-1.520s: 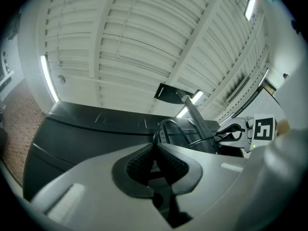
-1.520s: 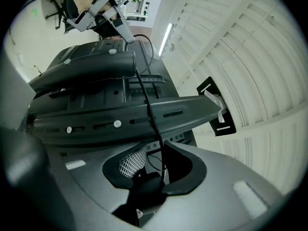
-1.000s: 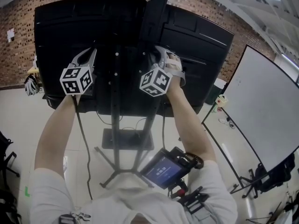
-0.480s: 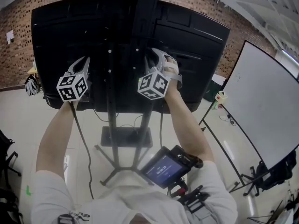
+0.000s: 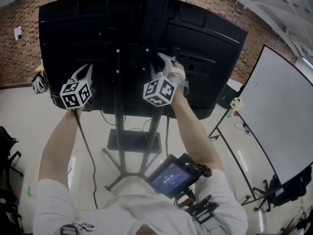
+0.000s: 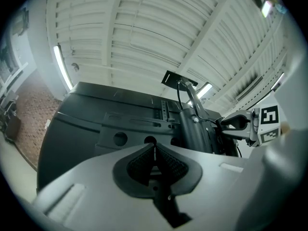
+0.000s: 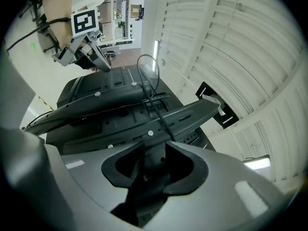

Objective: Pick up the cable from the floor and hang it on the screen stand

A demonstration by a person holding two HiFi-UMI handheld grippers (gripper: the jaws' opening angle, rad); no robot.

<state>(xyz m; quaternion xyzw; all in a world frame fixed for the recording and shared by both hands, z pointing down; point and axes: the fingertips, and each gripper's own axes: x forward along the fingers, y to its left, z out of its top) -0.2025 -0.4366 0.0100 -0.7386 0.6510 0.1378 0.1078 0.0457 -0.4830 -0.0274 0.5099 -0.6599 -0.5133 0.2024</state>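
The black screen (image 5: 98, 43) faces away from me on its stand, with the column (image 5: 155, 23) at its back. A thin black cable (image 7: 161, 119) loops over the top of the column and runs down into my right gripper (image 7: 151, 160). Its jaws stand apart and are closing around the cable without pressing it. In the head view the right gripper (image 5: 164, 60) is at the column. My left gripper (image 5: 84, 70) is held at the screen's lower left, its jaws shut (image 6: 154, 150) with nothing seen between the pads. A cable (image 5: 87, 146) hangs from below it toward the floor.
The stand's pole (image 5: 119, 131) goes down to a dark base plate (image 5: 133, 142) and spread legs on the pale floor. A whiteboard (image 5: 279, 116) stands at the right. A device with a lit screen (image 5: 171, 177) sits at my chest. A brick wall is behind.
Both grippers have sunk a little against the screen's back. The right one stays at the column, the left has drifted slightly left.
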